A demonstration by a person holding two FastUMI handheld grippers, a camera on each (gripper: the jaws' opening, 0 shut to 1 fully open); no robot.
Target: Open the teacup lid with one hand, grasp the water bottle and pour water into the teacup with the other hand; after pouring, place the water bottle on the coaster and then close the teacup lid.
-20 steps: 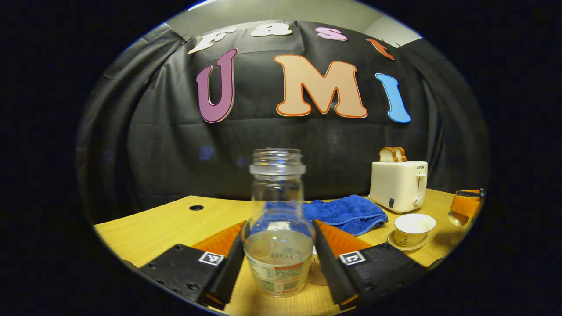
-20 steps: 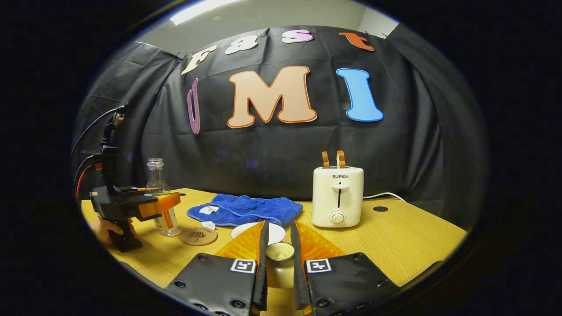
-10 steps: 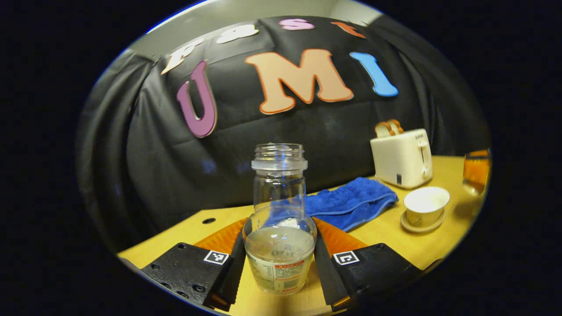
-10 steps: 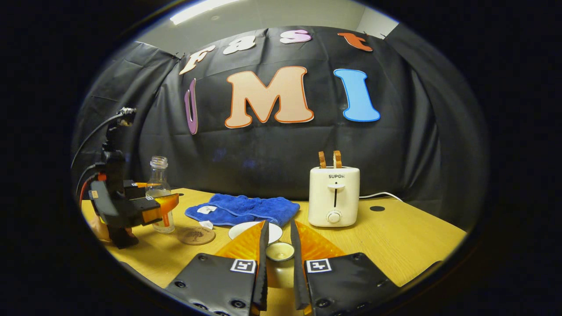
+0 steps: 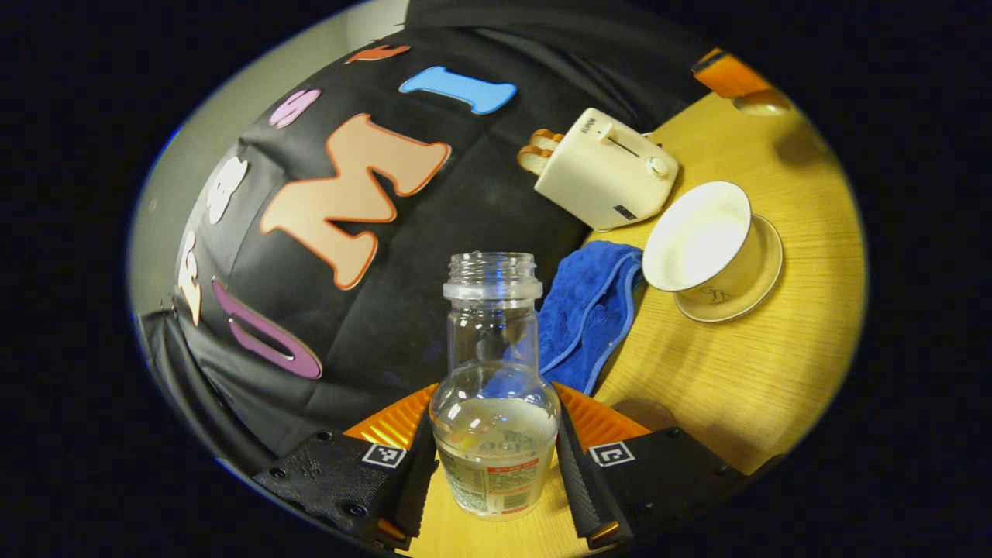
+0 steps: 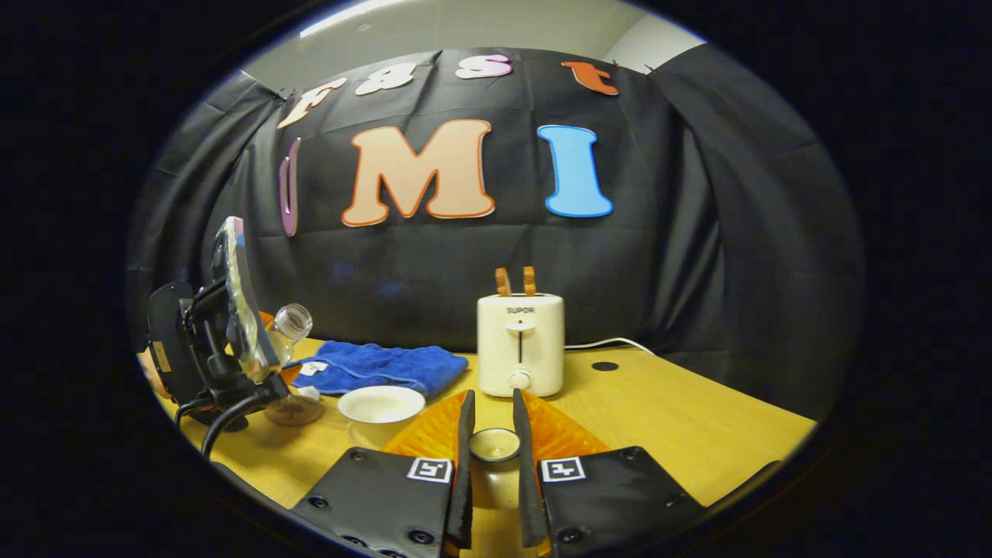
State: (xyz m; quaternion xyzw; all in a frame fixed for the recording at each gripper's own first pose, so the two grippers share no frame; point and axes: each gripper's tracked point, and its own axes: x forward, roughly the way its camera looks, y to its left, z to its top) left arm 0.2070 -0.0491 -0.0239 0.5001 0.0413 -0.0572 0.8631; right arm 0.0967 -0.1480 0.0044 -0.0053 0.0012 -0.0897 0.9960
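With the left gripper (image 5: 496, 465) clamping the clear, part-filled plastic water bottle (image 5: 494, 387) and the right gripper (image 6: 490, 465) pinching the small round teacup lid (image 6: 494, 445), bring the tilted neck over the open cream ceramic teacup (image 5: 701, 244) before tipping further.

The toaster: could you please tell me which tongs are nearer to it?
Right. The right tongs hold the lid just before the toaster; the left tongs, gripping the bottle, are across the table.

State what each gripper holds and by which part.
Left gripper: water bottle, fingers on its lower body. Right gripper: teacup lid, by its knob.
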